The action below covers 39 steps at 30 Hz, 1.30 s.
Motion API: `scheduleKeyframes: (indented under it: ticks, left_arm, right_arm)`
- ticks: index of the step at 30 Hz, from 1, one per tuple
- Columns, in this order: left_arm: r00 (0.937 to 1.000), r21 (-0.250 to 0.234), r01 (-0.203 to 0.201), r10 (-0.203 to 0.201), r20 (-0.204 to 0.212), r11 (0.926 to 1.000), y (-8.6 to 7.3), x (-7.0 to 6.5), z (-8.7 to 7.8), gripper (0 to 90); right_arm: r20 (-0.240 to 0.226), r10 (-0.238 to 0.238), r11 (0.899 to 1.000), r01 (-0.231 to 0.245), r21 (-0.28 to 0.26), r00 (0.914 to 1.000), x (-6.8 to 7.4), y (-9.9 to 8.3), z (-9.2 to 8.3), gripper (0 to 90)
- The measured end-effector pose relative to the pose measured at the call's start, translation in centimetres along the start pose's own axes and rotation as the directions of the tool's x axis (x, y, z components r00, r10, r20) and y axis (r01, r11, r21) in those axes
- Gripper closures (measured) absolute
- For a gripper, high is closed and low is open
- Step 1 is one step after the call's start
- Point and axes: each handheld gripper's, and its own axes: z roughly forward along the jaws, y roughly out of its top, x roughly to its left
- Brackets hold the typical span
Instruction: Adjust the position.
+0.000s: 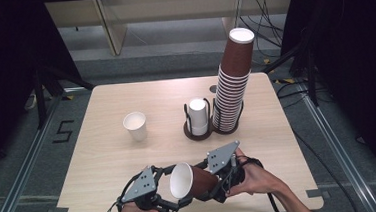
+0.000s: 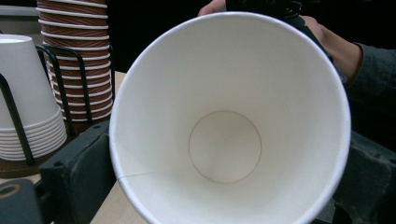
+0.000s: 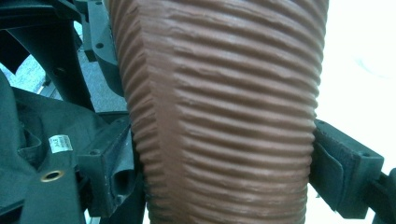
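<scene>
Brown cup [image 1: 194,182], near edge: right gripper [image 1: 220,180] clamps it sideways; left gripper [image 1: 169,203] wide. We should keep it level.

Table [image 1: 104,157] w/ white cup [image 1: 135,125], 2 holders [image 1: 198,132]

Held cup [image 1: 194,182]: brown outside with fine horizontal ribbing, plain white inside, a faint tan ring marked at its base.
Tall stack [image 1: 233,85], far right of the table [image 1: 109,156]: brown cups, white rims striping it; top cup capped white.
Short stack [image 1: 198,116], just left of the tall stack: white, set in a black wire holder [image 1: 190,128] on a dark brown base.
Single cup [image 1: 135,125], further left: white.
Table: pale wood grain.
Grippers [image 1: 180,204]: black, grey plates.
</scene>
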Motion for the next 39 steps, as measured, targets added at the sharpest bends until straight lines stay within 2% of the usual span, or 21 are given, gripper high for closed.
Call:
scheduleKeyframes:
  ticks: [3,4,6,7,9,10,12,13,15,17,19,22,24,27,30,32,34,35,39]
  left_arm:
    - [0.9998,0.006,-0.020,0.019,0.008,0.9998,0.1,0.1,-0.1,8.3]
    - [0.9997,0.005,-0.022,0.022,0.009,0.9998,0.1,0.1,-0.1,9.1]
    - [0.9997,0.000,-0.024,0.024,0.010,0.9997,0.0,0.0,-0.1,10.9]
    - [0.9995,-0.015,-0.020,0.021,0.025,0.9997,0.0,0.1,0.0,11.4]
    - [0.9997,0.002,-0.018,0.018,0.016,0.9998,0.0,0.1,-0.1,11.8]
    - [0.9998,0.003,-0.010,0.010,0.017,0.9999,0.1,0.2,-0.1,12.0]
    - [0.9999,0.007,-0.015,0.015,0.008,0.9999,0.1,0.2,-0.2,12.1]
    - [0.9998,-0.013,-0.006,0.007,0.019,0.9999,0.1,0.3,-0.2,12.2]
    - [0.9999,0.003,-0.015,0.015,0.004,0.9999,0.2,0.3,-0.4,12.2]
    - [0.9999,-0.016,-0.007,0.007,0.010,0.9999,0.3,0.4,-0.3,12.2]
    - [0.9999,0.001,-0.010,0.010,-0.001,1.0000,0.4,0.3,-0.5,12.2]
    - [1.0000,-0.005,-0.004,0.004,-0.002,1.0000,0.4,0.2,-0.4,11.7]
    - [0.9999,-0.026,0.006,-0.006,-0.011,0.9997,0.3,0.2,-0.4,9.8]
    - [0.9989,-0.049,0.045,-0.045,-0.014,0.9978,0.2,0.2,-0.2,8.1]
    - [0.9991,-0.041,0.031,-0.033,-0.029,0.9987,0.0,-0.1,0.2,8.8]
    - [0.9992,-0.072,0.035,-0.037,-0.018,0.9968,0.0,-0.1,0.5,9.2]
    - [0.9986,-0.055,0.037,-0.039,-0.036,0.9978,0.1,-0.1,0.3,9.2]
    - [0.9988,-0.055,0.036,-0.038,-0.031,0.9978,0.1,0.0,0.3,9.9]
    - [0.9994,-0.045,0.022,-0.023,-0.025,0.9987,0.0,0.0,0.2,12.6]
  right_arm:
    - [-0.007,0.005,1.000,-0.005,0.002,1.0000,0.0,-0.1,0.2,19.0]
    - [0.004,-0.005,1.000,0.005,0.001,1.0000,-0.1,-0.1,0.3,19.1]
    - [-0.009,0.014,1.000,-0.014,0.002,0.9999,-0.1,-0.2,0.4,19.3]
    - [-0.011,0.020,1.000,-0.020,0.000,0.9997,-0.1,-0.2,0.4,19.2]
    - [-0.021,0.037,0.999,-0.037,0.000,0.9991,-0.1,-0.3,0.4,18.4]
    - [-0.004,0.023,1.000,-0.023,-0.006,0.9997,-0.2,-0.3,0.5,17.2]
    - [0.002,0.053,0.999,-0.053,0.006,0.9986,-0.2,-0.4,0.3,15.5]
    - [0.008,0.057,0.998,-0.057,0.012,0.9983,-0.2,-0.4,0.2,15.6]
    - [0.024,0.052,0.998,-0.053,0.026,0.9983,-0.1,-0.4,-0.1,15.5]
    - [0.039,0.049,0.998,-0.051,0.042,0.9980,0.0,-0.4,-0.3,15.7]
    - [0.034,0.051,0.997,-0.053,0.053,0.9981,0.1,-0.4,-0.2,16.3]
    - [0.023,0.047,0.997,-0.049,0.061,0.9986,0.2,-0.5,0.4,22.0]
    - [0.019,0.043,0.998,-0.044,0.051,0.9989,0.2,-0.6,0.7,22.2]
    - [0.007,0.058,0.998,-0.058,0.002,0.9983,0.0,-0.7,0.7,22.2]
    - [0.000,0.071,0.997,-0.071,-0.024,0.9975,-0.1,-0.7,1.0,22.0]
    - [-0.005,0.074,0.997,-0.074,-0.026,0.9972,0.0,-0.7,1.2,21.9]
    - [-0.004,0.080,0.996,-0.081,-0.044,0.9968,-0.1,-0.7,1.4,21.8]
    - [-0.009,0.096,0.994,-0.096,-0.050,0.9954,-0.1,-0.7,1.5,21.7]
    - [-0.024,0.102,0.993,-0.103,-0.057,0.9946,-0.2,-0.8,1.9,21.5]
